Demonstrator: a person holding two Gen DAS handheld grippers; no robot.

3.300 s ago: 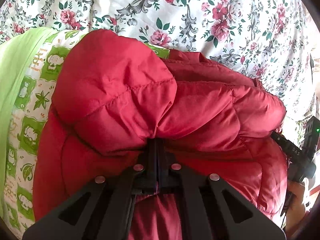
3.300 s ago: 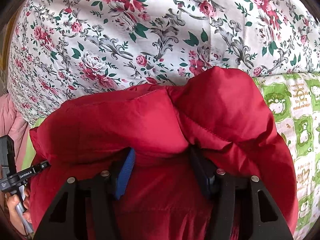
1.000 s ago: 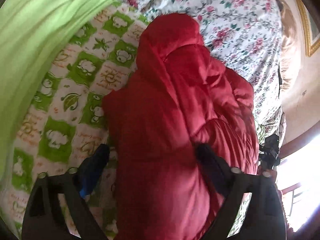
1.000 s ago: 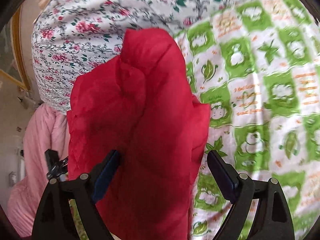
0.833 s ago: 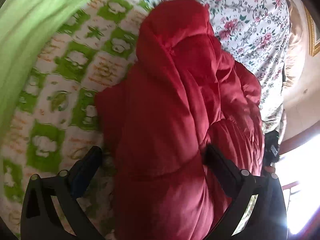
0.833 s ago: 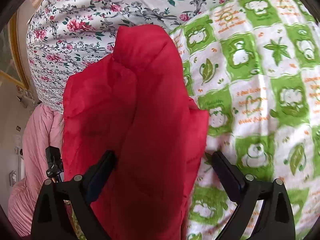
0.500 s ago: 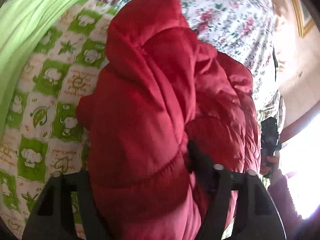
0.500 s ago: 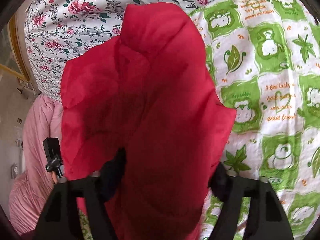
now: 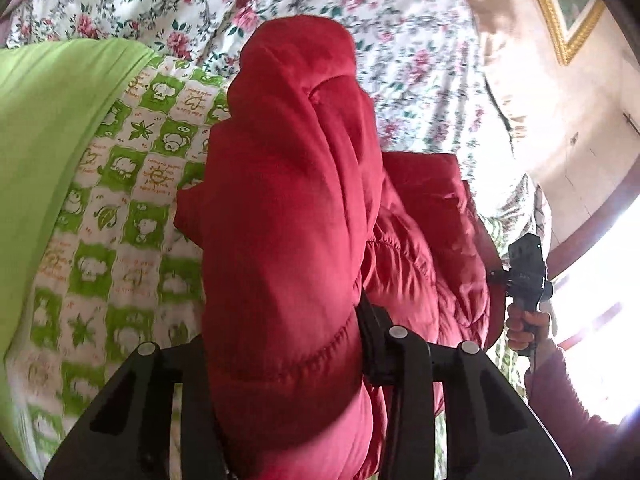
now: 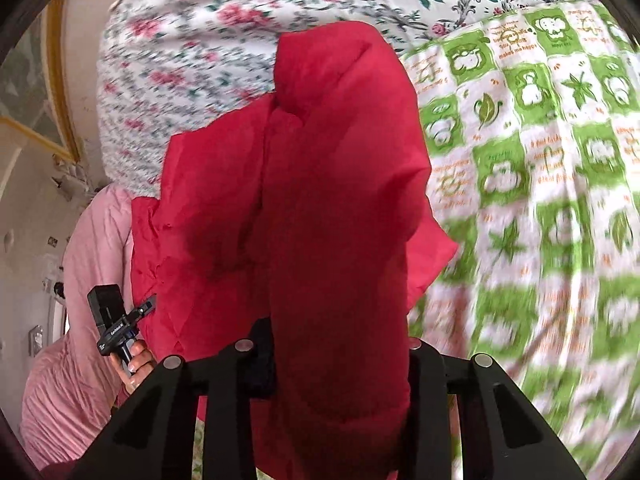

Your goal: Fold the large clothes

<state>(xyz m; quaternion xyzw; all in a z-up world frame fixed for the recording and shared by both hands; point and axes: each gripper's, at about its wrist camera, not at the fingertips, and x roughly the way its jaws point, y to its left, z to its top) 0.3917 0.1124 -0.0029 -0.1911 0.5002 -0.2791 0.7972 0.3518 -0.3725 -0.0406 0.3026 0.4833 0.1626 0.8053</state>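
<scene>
Now both my left hand-held gripper point(image 9: 288, 344) and right hand-held gripper point(image 10: 340, 364) are clamped on the red jacket point(image 9: 288, 200), whose long axis runs straight away from them toward the far floral bedding point(image 9: 400, 40).

One red jacket point(image 9: 288, 216) lies on the bed. Two grippers show: the left gripper point(image 9: 280, 344) and the right gripper point(image 10: 340, 344). Three bed cloths show: one floral sheet point(image 9: 400, 40) at the far edge, one green-checked quilt point(image 10: 540, 160) and one plain green blanket point(image 9: 44, 128). One pink cloth point(image 10: 80, 280). One gold frame point(image 9: 560, 20).
</scene>
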